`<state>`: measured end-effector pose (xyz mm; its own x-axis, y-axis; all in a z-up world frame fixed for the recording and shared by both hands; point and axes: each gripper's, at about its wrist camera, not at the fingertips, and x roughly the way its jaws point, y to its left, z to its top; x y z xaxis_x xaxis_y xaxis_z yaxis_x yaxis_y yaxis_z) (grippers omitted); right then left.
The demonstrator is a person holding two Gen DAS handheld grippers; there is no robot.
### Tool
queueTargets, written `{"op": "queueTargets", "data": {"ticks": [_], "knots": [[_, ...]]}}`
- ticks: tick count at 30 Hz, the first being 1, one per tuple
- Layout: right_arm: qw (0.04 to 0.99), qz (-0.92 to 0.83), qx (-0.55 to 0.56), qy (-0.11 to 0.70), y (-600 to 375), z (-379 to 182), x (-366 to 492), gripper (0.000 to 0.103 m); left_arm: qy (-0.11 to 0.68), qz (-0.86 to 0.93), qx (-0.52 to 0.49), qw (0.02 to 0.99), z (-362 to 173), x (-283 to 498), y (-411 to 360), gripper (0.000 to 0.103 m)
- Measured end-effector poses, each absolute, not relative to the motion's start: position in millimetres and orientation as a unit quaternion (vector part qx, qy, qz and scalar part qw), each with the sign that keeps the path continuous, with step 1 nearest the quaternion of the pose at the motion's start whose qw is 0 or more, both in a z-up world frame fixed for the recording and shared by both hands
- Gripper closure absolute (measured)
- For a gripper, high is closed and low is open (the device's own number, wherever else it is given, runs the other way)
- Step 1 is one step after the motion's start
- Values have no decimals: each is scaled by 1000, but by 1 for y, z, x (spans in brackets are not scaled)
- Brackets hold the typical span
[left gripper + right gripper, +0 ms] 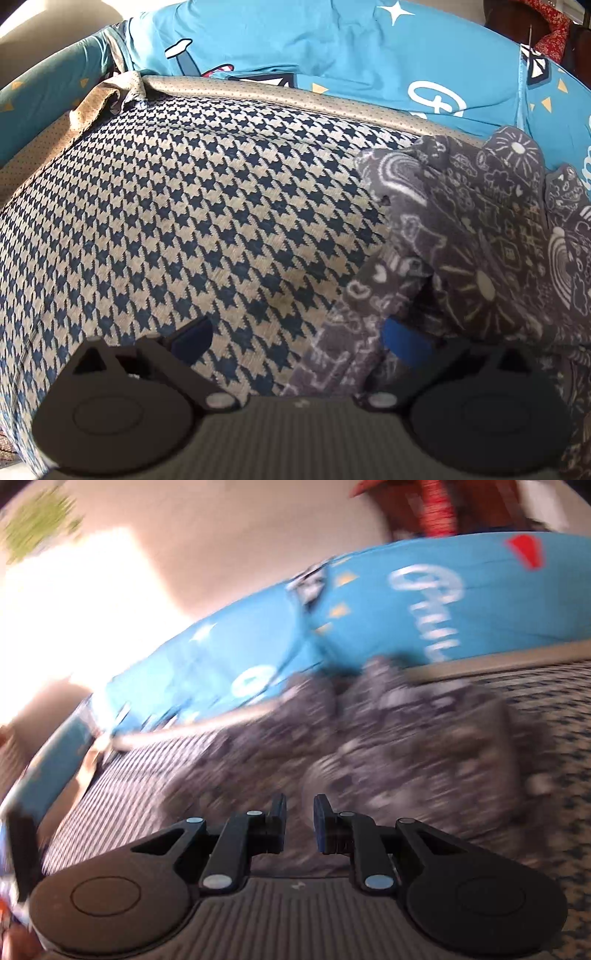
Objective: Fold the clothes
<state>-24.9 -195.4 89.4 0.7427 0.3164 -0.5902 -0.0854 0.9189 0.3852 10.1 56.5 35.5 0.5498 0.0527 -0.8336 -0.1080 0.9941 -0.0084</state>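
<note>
Left gripper (297,341): jaws are spread wide, nothing pinched; the right pad is seen at the edge of the grey patterned garment (480,240), contact uncertain. Right gripper (300,821): jaws are set narrow with a slim gap between them, empty; the view is blurred. The garment is found crumpled just ahead of both, lying on a houndstooth cover (184,221). Past it, a tan dotted border (258,92) is seen, then a blue printed sheet (295,40).
</note>
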Motion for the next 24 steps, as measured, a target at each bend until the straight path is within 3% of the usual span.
{"op": "queueTargets", "data": {"ticks": [13,18,24], "knots": [[880,257,90,390,-97,57,-19,86,454,98,-59,883,49,10,96,1],[898,219,66,376,-83,54,-10,78,458,95,-64,881,49,9,102,0],[921,179,49,342,-80,62,-6,78,461,91,-75,880,50,8,106,0]]}}
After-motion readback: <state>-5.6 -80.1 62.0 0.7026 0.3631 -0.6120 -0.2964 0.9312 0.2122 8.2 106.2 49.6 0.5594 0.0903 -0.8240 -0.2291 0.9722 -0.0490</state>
